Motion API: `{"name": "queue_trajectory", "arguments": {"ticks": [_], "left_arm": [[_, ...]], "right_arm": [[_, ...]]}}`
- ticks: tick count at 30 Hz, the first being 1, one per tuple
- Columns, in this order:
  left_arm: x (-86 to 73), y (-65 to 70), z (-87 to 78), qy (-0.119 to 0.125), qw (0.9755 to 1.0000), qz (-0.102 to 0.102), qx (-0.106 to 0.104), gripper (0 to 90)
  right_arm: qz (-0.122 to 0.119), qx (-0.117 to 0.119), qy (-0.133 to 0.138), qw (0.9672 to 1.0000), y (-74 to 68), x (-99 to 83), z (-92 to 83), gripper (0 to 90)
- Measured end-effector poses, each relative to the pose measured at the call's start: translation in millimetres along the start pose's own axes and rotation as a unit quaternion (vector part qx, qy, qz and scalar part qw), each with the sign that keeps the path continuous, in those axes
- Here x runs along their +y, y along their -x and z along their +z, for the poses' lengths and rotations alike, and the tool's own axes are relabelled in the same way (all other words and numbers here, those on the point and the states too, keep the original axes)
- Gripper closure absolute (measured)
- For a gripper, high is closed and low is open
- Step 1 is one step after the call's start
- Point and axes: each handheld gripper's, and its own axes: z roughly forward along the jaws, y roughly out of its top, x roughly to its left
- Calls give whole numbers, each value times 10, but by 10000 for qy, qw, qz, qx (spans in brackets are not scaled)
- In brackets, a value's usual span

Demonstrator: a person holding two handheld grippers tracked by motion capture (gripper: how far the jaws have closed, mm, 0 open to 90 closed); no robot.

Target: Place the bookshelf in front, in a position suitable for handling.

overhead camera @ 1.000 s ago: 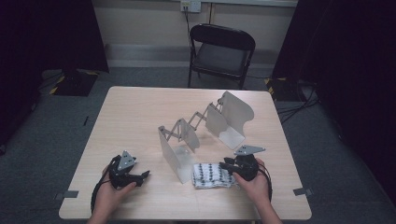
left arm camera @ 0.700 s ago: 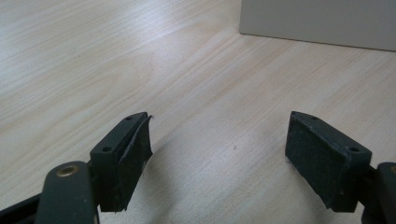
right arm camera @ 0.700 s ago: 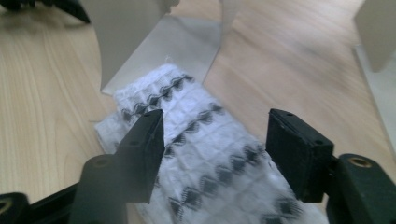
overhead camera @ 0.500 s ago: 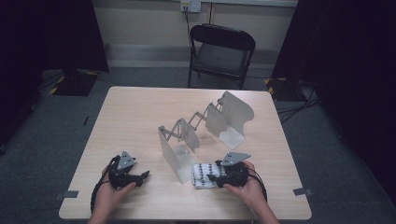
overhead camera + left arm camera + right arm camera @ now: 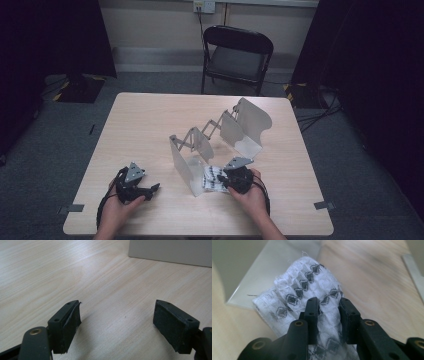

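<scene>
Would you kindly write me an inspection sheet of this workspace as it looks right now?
Surface: light wooden table, bare on its left.
Job's things: white patterned cloth lying beside the metal expanding rack, near its front plate.
Clutter: nothing seen.
Grippers: right gripper has just been closing, pinching a fold of cloth; left gripper open over bare wood.
Cables: black loops trailing from both grippers.
Surroundings: black folding chair behind the table, dark curtains, grey floor.
</scene>
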Motion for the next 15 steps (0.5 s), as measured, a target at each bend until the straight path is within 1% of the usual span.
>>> {"name": "queue_trajectory", "arguments": {"ticks": [3,5,7,9,13,14,15], "left_arm": [[-2,6,-1,11,10000,-8,23,217],[-3,8,-4,4,10000,15,17,217],[-6,17,-6,14,10000,-6,17,218],[-7,20,-7,11,10000,-5,17,218],[-4,13,-7,-8,10000,-4,-2,218],[-5,13,-7,-11,10000,-22,-5,218],[-5,12,-5,-9,10000,-38,-12,218]], "right_arm": [[427,-200,86,9989,18,35,36,731],[654,-198,103,9976,22,66,61,730],[695,-245,99,9972,5,101,93,729],[720,-228,101,9971,-20,126,128,720],[523,-151,93,9985,-105,134,123,687],[510,-91,92,9986,-111,130,111,676],[435,16,110,9990,-113,123,89,674]]}}
